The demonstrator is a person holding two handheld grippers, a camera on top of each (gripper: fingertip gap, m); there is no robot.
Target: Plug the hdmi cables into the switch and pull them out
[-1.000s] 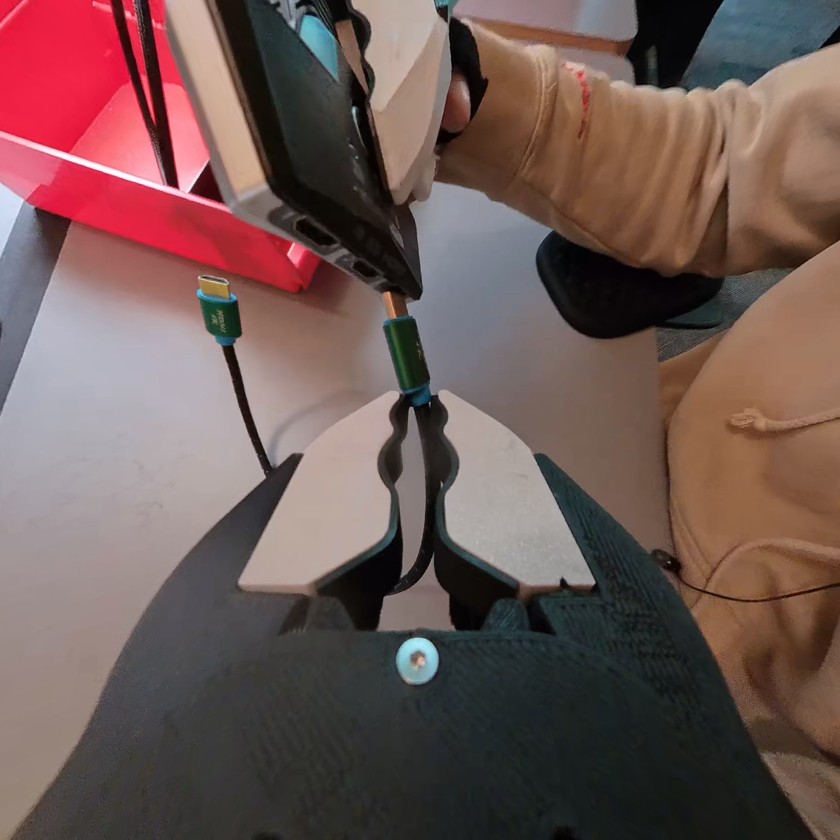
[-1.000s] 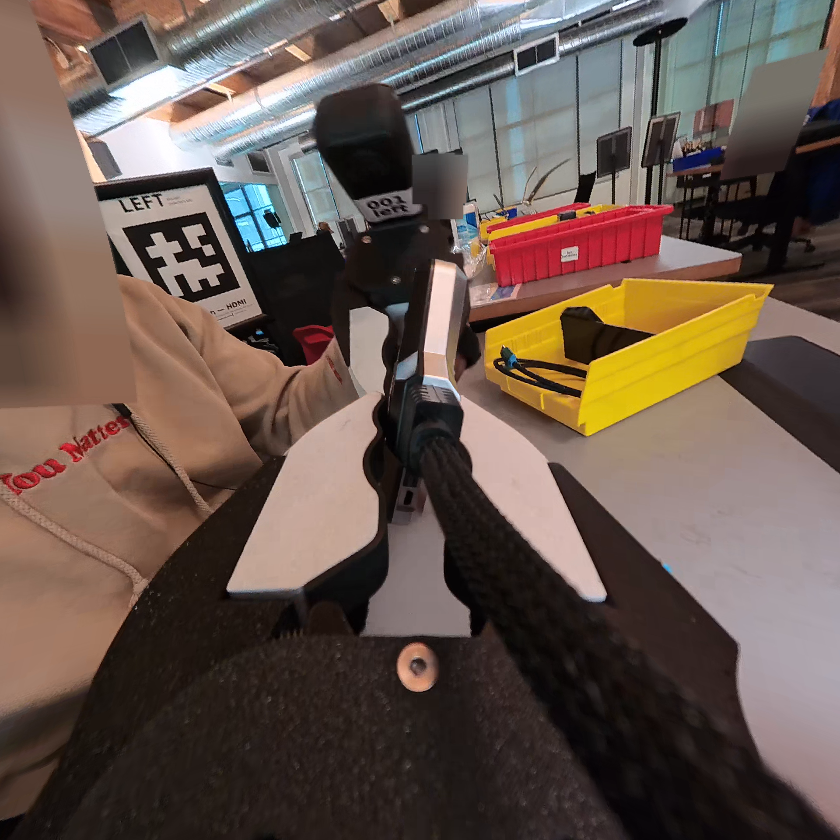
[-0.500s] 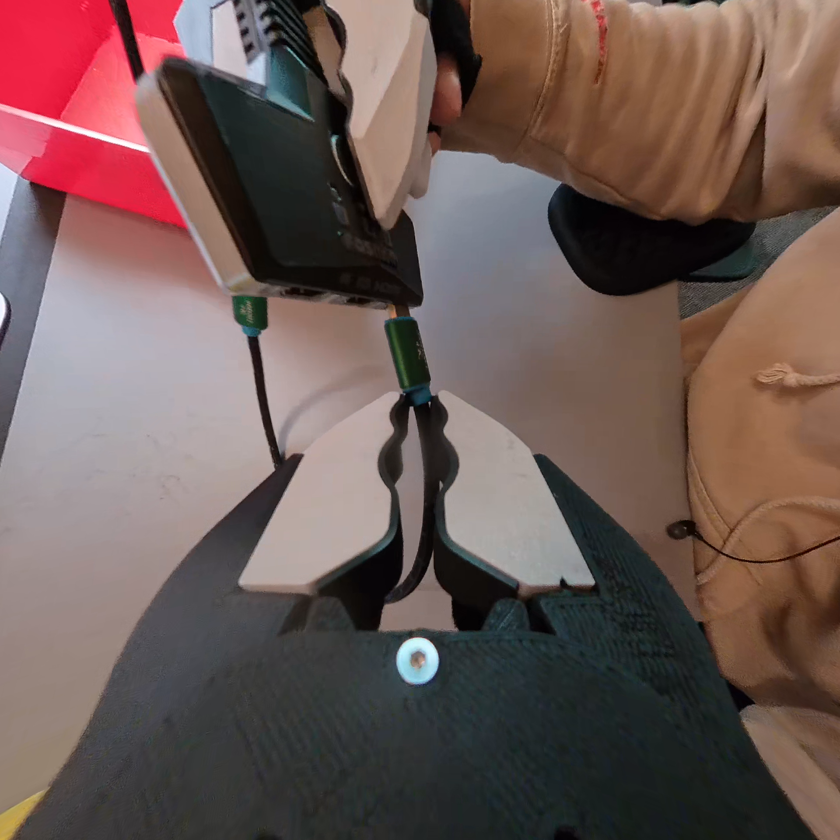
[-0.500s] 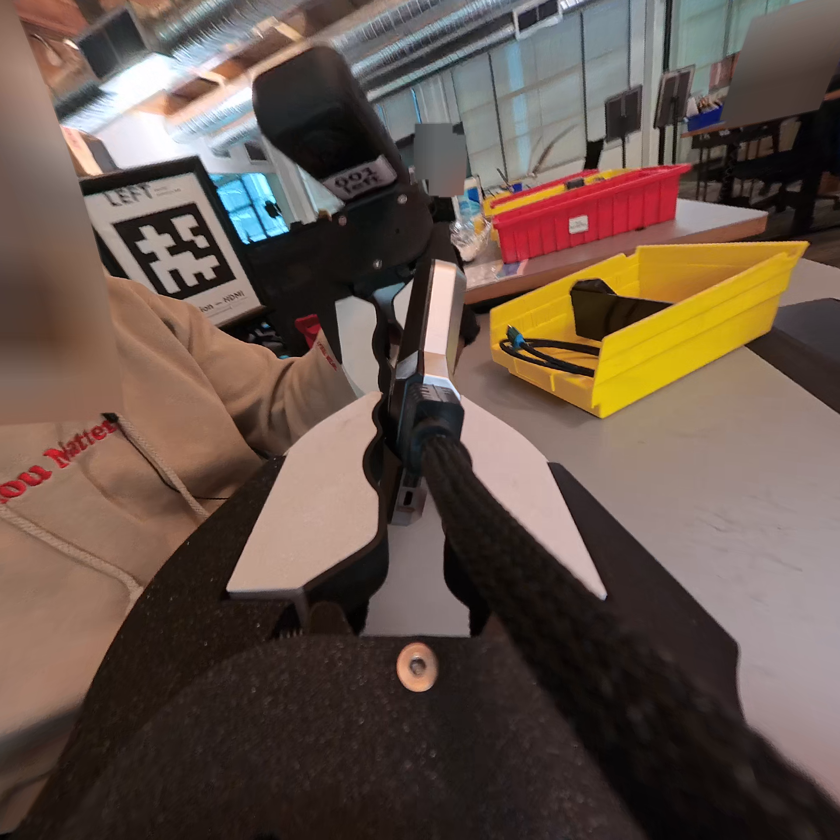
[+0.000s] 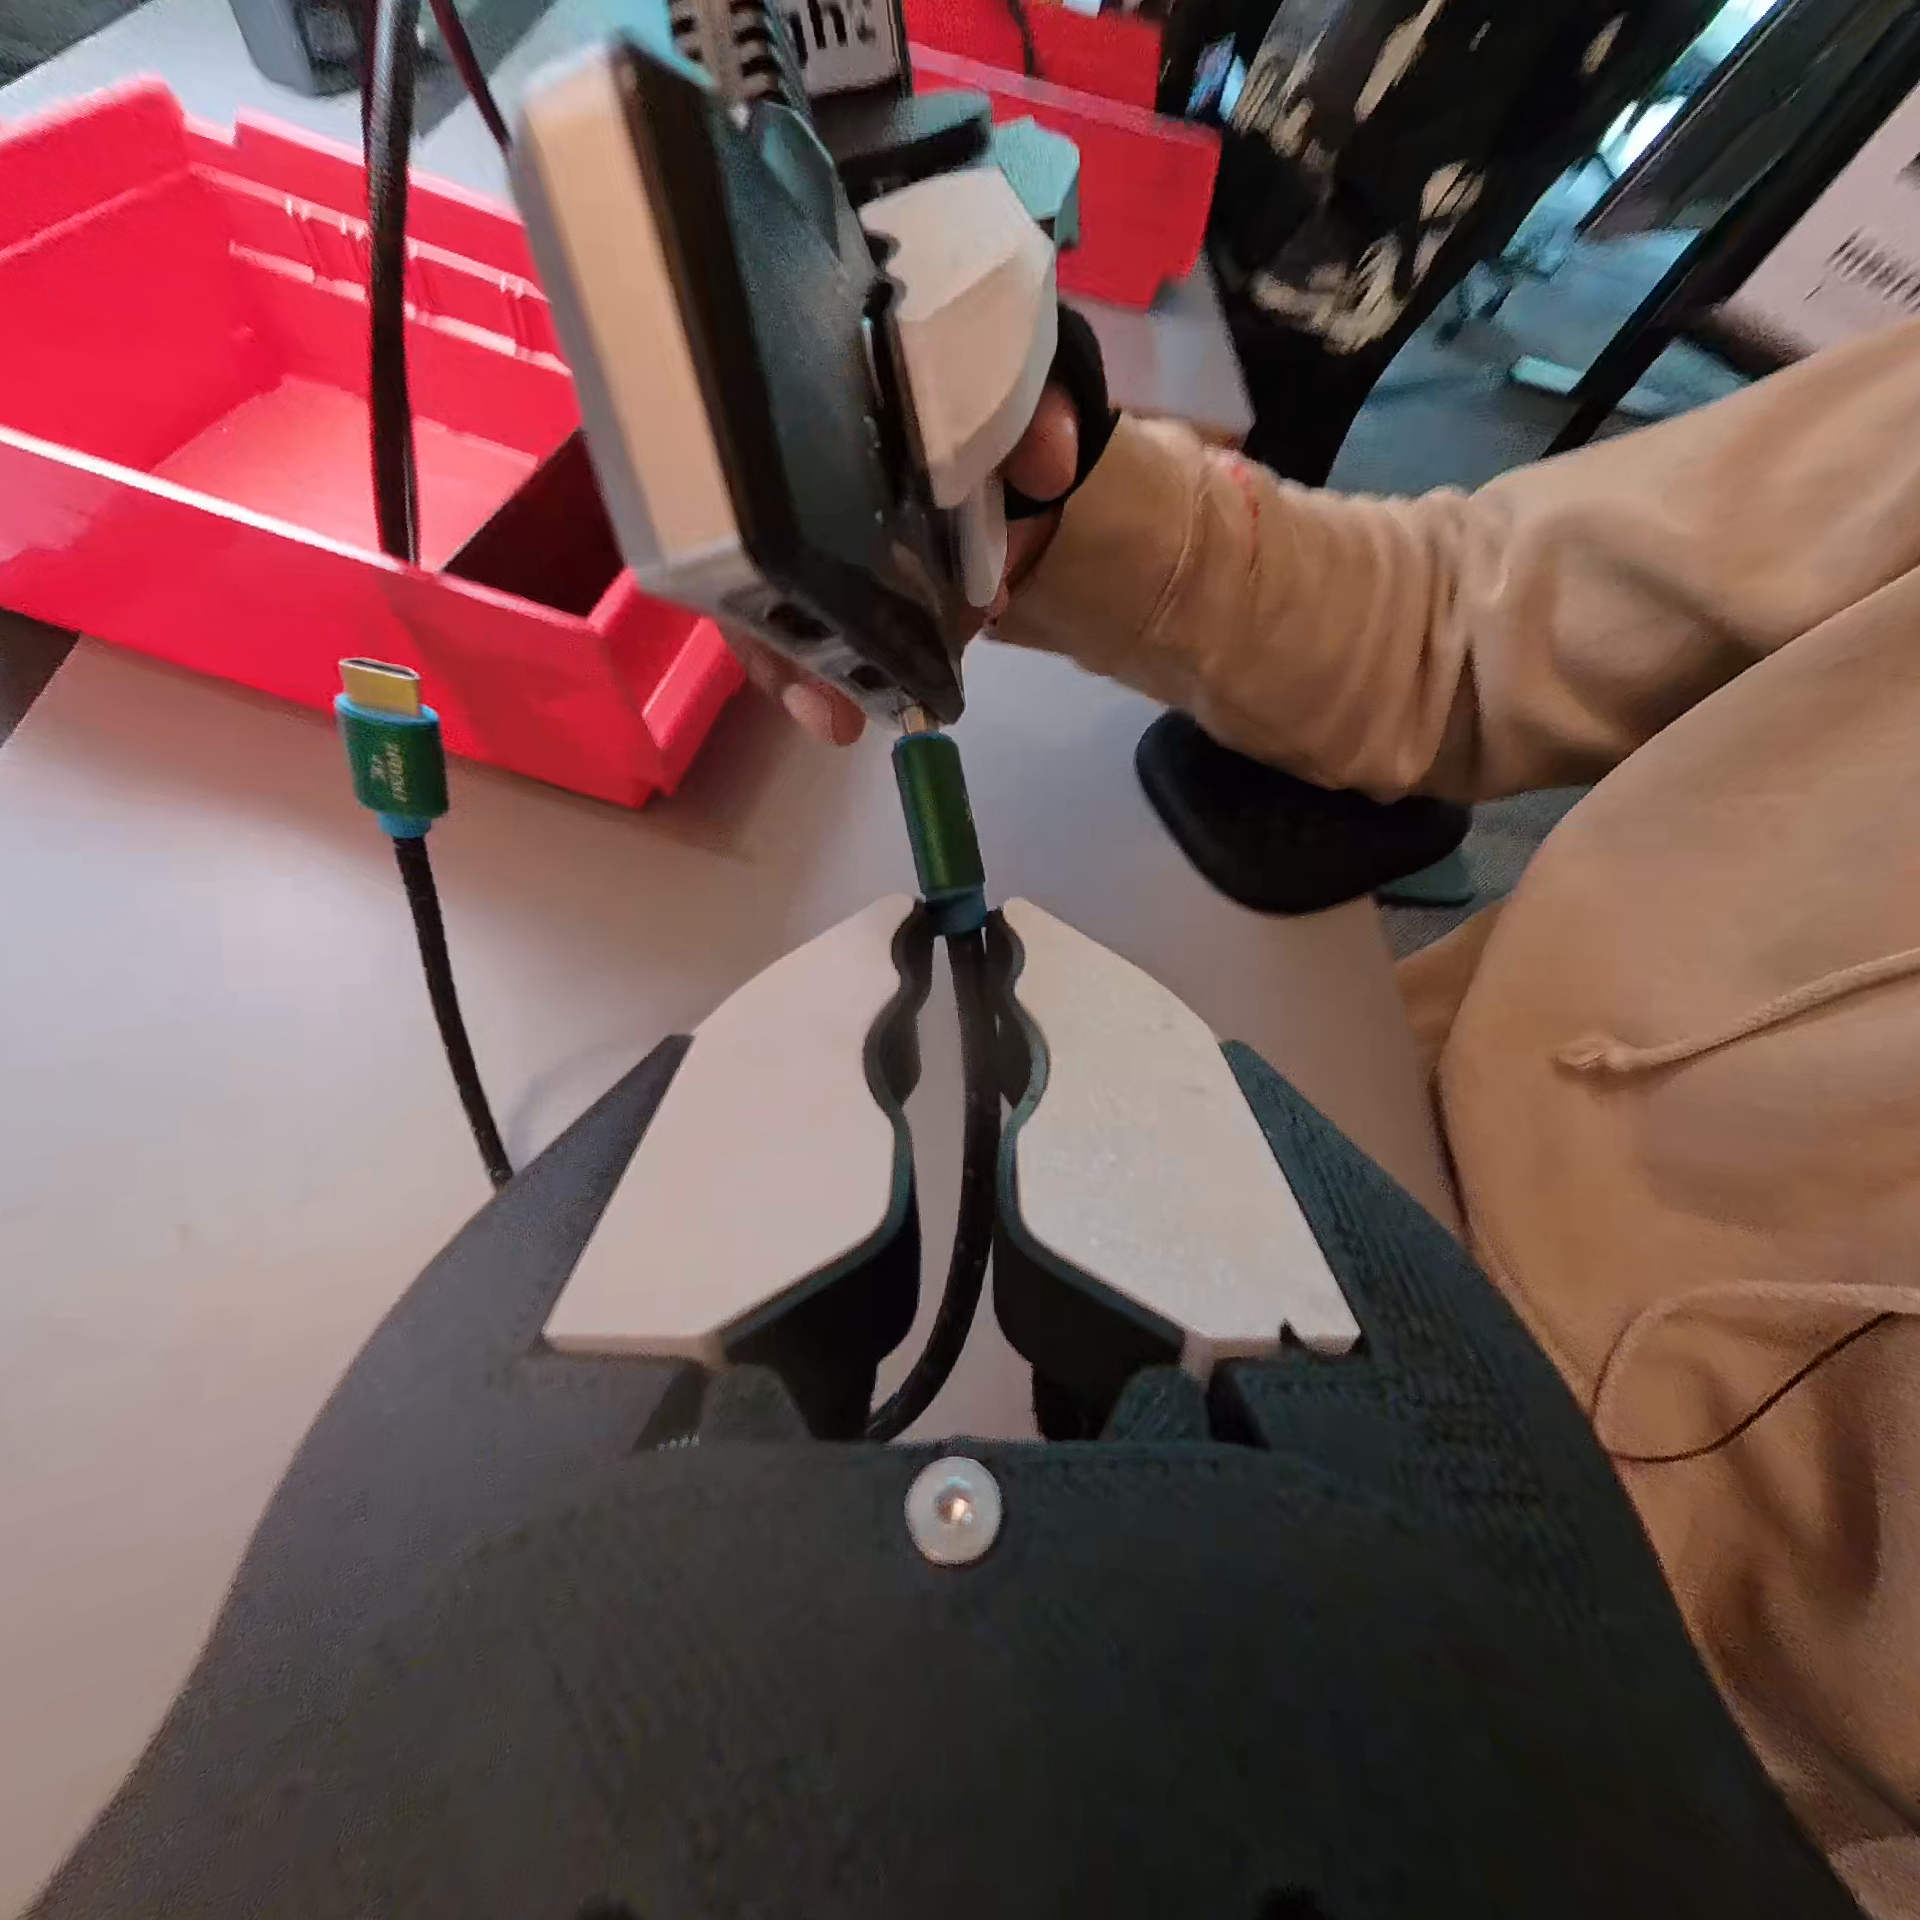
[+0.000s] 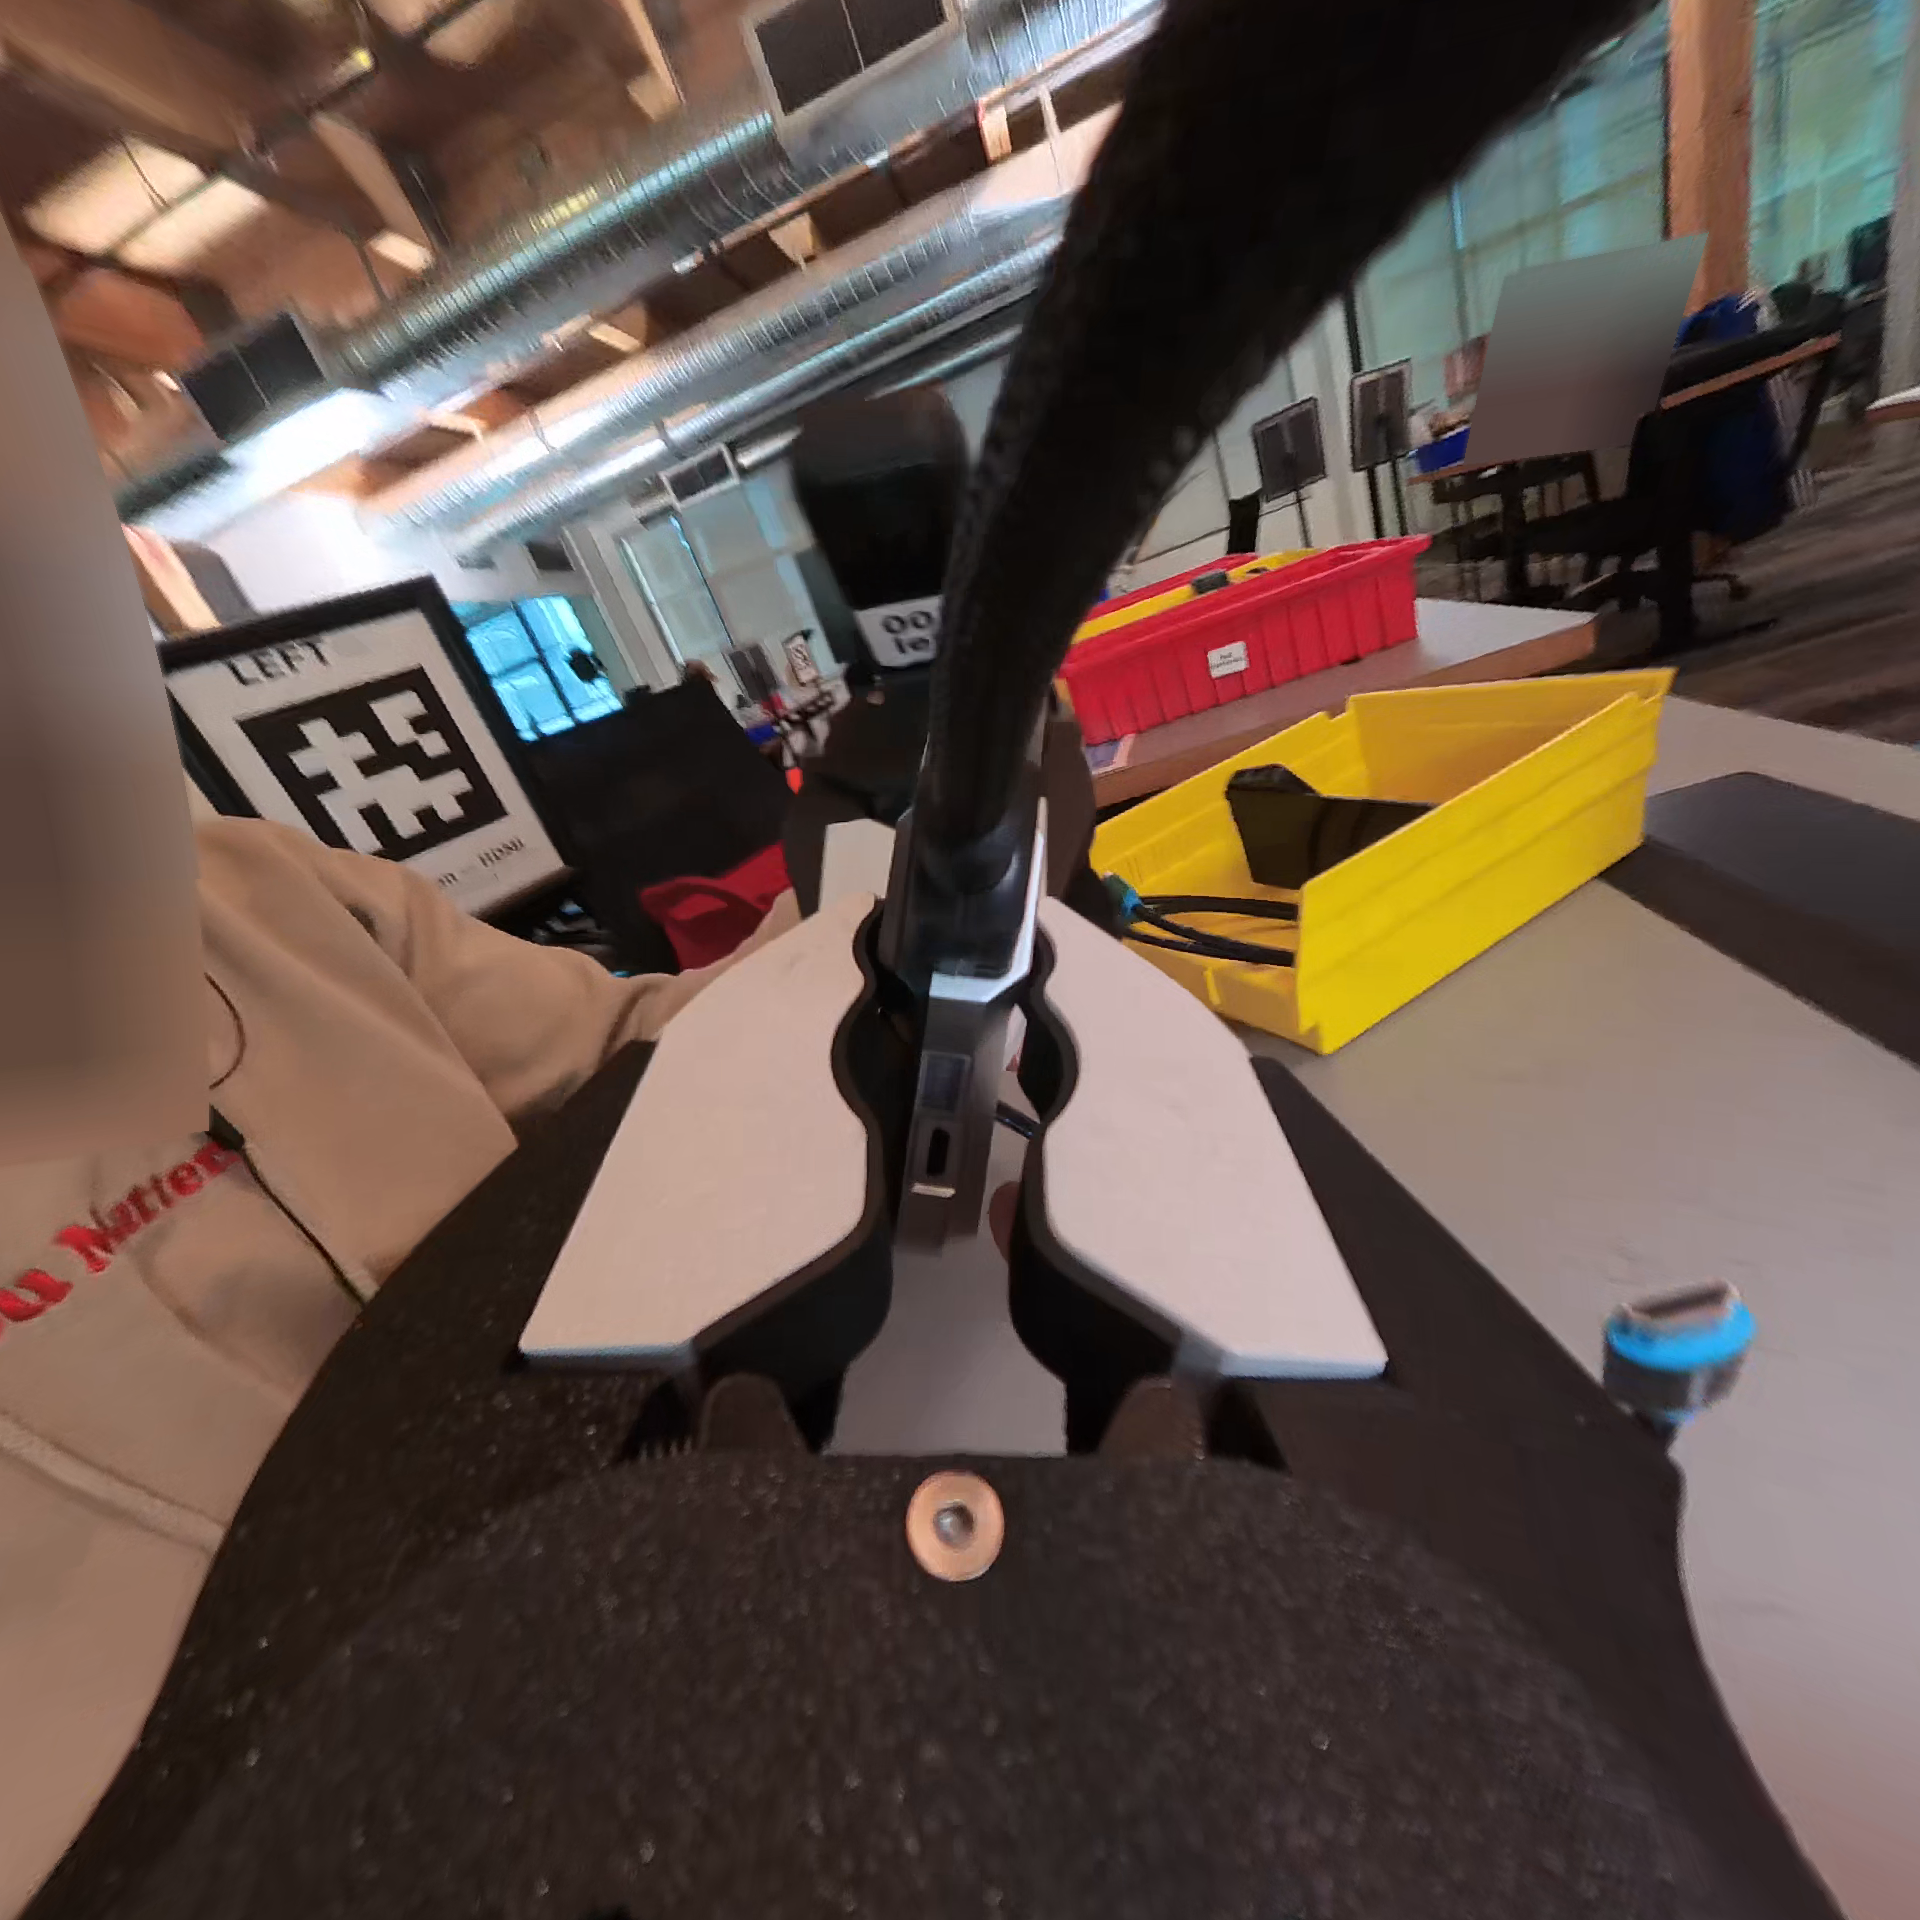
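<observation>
Open workshop behind, grey table point(image 5: 208, 1039) under both my hands. Red bin point(image 5: 260, 436) at the far left in the left wrist view, yellow bin point(image 6: 1455, 831) at the right in the right wrist view.

My right hand-held gripper point(image 6: 951, 935) is clamped across the switch point(image 5: 727, 395), held edge-on off the table with its port edge tilted down toward my left. A thick black braided cable point(image 6: 1091, 416) runs up out of its far end.

My left hand-held gripper point(image 5: 951, 920) is closed on the black cord just behind the green plug point(image 5: 940, 821). Gold tip is touching the corner port; I can't tell how deep it sits, some metal is showing.

A second green plug point(image 5: 390, 743) lies loose on the table near the red bin.

Risks, my read:
- I'm holding cord, not plug body, so the plug can pivot and go in crooked, jamming or scraping the port.
- Pushing along a flexible cord could buckle it instead of seating the plug.
- The switch is pinched on its thin faces only; a side load from my left could twist it in the grip.
- The frame is motion-blurred, so alignment is hard to judge.
</observation>
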